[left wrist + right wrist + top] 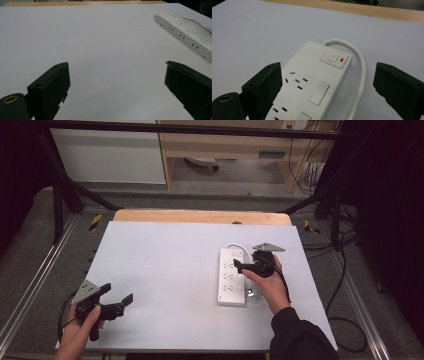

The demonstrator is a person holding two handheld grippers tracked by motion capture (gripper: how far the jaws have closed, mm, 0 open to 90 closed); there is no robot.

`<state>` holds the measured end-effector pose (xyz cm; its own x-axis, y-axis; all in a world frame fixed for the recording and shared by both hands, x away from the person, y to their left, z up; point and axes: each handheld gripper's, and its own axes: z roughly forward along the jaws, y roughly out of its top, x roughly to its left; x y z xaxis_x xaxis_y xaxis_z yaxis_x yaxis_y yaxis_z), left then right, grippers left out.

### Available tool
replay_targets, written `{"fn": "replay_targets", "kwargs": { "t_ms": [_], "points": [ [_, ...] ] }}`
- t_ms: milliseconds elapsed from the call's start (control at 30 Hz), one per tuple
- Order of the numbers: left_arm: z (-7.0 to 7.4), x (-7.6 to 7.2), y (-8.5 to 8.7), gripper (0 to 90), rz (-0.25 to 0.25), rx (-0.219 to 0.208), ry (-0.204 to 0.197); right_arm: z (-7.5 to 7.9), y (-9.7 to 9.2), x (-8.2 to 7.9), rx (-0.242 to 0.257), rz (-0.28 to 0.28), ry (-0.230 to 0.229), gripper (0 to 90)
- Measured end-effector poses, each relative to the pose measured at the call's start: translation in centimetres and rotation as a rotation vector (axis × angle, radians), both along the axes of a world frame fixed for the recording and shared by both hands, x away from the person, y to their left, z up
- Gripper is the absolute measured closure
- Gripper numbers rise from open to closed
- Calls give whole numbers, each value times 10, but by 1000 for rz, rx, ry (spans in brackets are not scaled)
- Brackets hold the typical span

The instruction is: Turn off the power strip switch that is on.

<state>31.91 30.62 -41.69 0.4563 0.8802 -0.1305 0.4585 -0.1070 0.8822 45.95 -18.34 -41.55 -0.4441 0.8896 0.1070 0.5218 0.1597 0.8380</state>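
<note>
White power strip (232, 277) lies on the worktop's (160, 270) right half — its rocker end between the right gripper's (239, 265) fingers, which stand wide apart, clamping nothing. Left gripper (119, 296) hovers well apart, fingers also spread — empty.

A white sheet (165, 280) covers most of the table, and a strip of bare wooden tabletop (200, 216) shows along its far edge. A black metal frame (60, 175) stands around the table on a grey floor (30, 250). Beyond it are a white cabinet panel (110, 155) and a wooden desk (225, 142). Loose black cables (345, 285) trail across the floor at the right.
</note>
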Motion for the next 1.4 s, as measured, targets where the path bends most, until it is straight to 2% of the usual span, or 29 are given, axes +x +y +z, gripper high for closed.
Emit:
{"fn": "replay_targets", "kwargs": {
  "t_ms": [167,200,367,500,933,1100,1400],
  "points": [
    [0,0,0,60,2,-5,-2,4,0,1,6,-20,11,66],
    [0,0,0,59,2,-3,-1,6,0,2,2,-39,1,55],
    [0,0,0,59,1,-3,0,12,0,3,18,-61,-8,43],
    [0,0,0,59,2,-4,-1,18,0,4,22,-57,-14,31],
    [0,-1,0,58,-6,-2,1,43,-1,2,29,-23,-82,54],
    [0,-2,-1,58,-14,2,-4,53,-6,0,32,1,-92,33],
    [0,-2,1,58,-7,-9,-5,67,-18,-6,46,0,-128,33]
  ]
}}
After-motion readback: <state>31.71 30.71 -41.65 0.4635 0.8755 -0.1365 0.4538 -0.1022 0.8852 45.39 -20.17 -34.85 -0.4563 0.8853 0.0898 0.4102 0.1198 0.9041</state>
